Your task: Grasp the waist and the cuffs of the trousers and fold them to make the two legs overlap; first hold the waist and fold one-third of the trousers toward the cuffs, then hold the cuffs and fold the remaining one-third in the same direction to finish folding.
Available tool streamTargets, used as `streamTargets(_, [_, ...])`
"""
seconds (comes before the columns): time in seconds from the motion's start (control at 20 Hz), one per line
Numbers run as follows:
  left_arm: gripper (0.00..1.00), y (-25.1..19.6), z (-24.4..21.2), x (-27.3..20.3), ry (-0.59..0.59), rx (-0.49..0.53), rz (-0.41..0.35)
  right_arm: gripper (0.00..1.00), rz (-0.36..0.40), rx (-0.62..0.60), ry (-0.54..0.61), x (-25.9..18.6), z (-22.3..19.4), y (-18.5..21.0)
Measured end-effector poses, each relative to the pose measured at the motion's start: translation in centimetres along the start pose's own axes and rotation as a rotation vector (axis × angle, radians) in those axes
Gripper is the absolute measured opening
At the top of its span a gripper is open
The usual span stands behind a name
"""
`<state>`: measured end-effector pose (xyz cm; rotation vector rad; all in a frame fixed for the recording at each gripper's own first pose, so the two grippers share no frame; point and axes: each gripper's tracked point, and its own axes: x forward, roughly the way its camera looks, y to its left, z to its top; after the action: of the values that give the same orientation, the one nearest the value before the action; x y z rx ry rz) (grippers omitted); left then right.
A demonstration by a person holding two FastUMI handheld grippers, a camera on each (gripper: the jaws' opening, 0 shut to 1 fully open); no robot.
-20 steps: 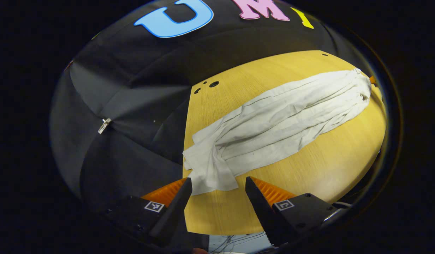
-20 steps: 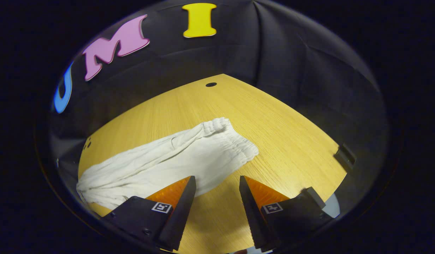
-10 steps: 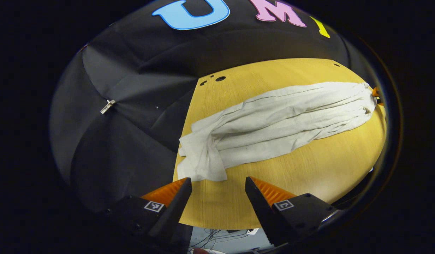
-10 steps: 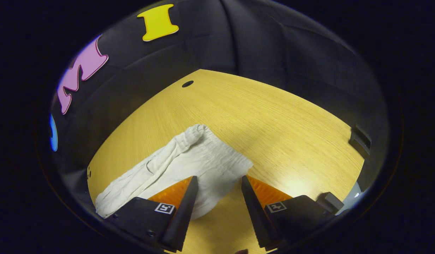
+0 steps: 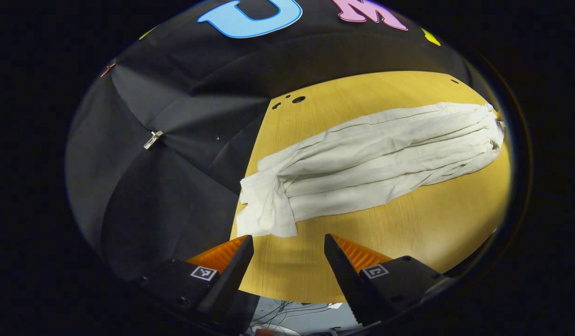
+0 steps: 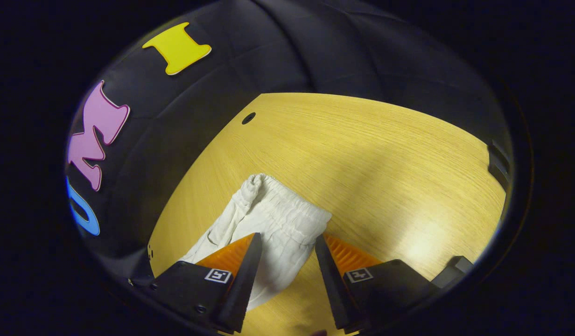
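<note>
White trousers (image 5: 371, 158) lie lengthwise on the wooden desk (image 5: 409, 224), black cloth wall (image 5: 175, 154) behind. Left gripper (image 5: 287, 247) and right gripper (image 6: 283, 245) both have fingers spread apart, holding nothing.

Light falls from above, leaving a pale glare patch on the wooden surface (image 6: 409, 242) near the right tool (image 6: 283, 242); the booth wall stays dim. Fisheye bending curves every edge, and the trousers (image 5: 371, 158) look sharp

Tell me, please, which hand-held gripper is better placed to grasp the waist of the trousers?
Right. The right hand-held gripper is open with the elastic waist between its fingers; the left hand-held gripper faces the cuffs at the far end.
</note>
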<state>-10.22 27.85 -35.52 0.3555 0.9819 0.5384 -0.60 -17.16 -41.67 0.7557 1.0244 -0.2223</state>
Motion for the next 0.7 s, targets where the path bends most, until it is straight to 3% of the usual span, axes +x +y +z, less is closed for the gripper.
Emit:
streamTargets(0.1, [0.97, -0.5, 0.4, 0.1, -0.003, -0.013, -0.001, 0.71, -0.044, -0.025, 0.007, -0.4, 0.0, -0.9])
streamTargets(0.15, [0.97, -0.8, 0.6, 0.0, -0.006, -0.022, -0.003, 0.64, -0.049, -0.031, 0.012, -0.3, -0.1, -0.9])
streamTargets(0.2, [0.97, -0.9, 0.5, -0.1, -0.008, -0.030, -0.008, 0.41, -0.045, -0.029, 0.012, -0.3, 0.0, -0.7])
streamTargets(0.25, [0.97, -1.0, 0.6, -0.1, -0.010, -0.037, -0.012, 0.35, -0.040, -0.032, 0.026, -0.2, -0.4, -0.6])
streamTargets(0.3, [0.97, -1.1, 0.7, -0.1, -0.012, -0.044, -0.017, 0.22, -0.035, -0.035, 0.014, -0.3, 0.0, -0.4])
streamTargets(0.35, [0.97, -1.0, 0.6, -0.2, -0.012, -0.051, -0.019, 0.17, -0.029, -0.043, -0.003, -0.2, 0.1, -0.2])
streamTargets(0.4, [0.97, -1.0, 0.4, -0.1, -0.013, -0.058, -0.020, 0.17, -0.024, -0.054, -0.020, -0.6, 0.5, 0.1])
streamTargets(0.45, [0.97, -0.8, 0.2, -0.1, -0.012, -0.070, -0.022, 0.11, -0.015, -0.071, -0.036, -1.0, 0.8, 0.8])
streamTargets(0.7, [0.96, 0.0, -1.9, 0.4, 0.011, -0.153, -0.082, 0.11, 0.020, -0.142, -0.111, -3.7, 2.6, 4.2])
